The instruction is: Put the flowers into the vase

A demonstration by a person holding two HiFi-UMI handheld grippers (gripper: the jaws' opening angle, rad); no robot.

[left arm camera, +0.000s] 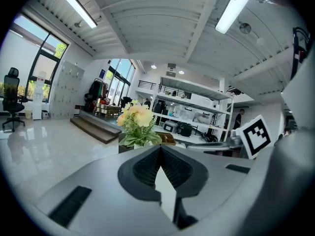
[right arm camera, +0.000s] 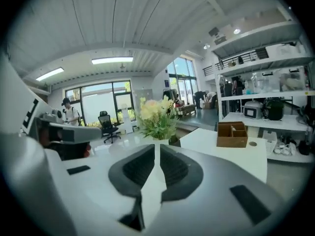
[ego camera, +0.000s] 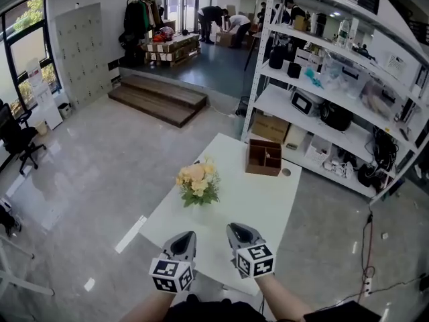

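A bunch of pale yellow flowers [ego camera: 197, 182] with green leaves stands upright at the middle of the white table [ego camera: 261, 206]. In the head view the leaves hide the vase; in the right gripper view a sliver of white vase [right arm camera: 160, 140] shows under them. Both grippers hover over the table's near edge, short of the flowers and pointing at them. My left gripper [ego camera: 186, 237] has its tips together and nothing in it [left arm camera: 160, 149]. My right gripper [ego camera: 236, 229] holds nothing either, its jaws a narrow slit apart [right arm camera: 157, 149].
A brown wooden divided box [ego camera: 263, 157] sits at the table's far end, with a small round disc [ego camera: 286, 172] beside it. A tall white shelving rack [ego camera: 335, 106] full of gear runs along the right. Cables lie on the floor at the right. People stand far back.
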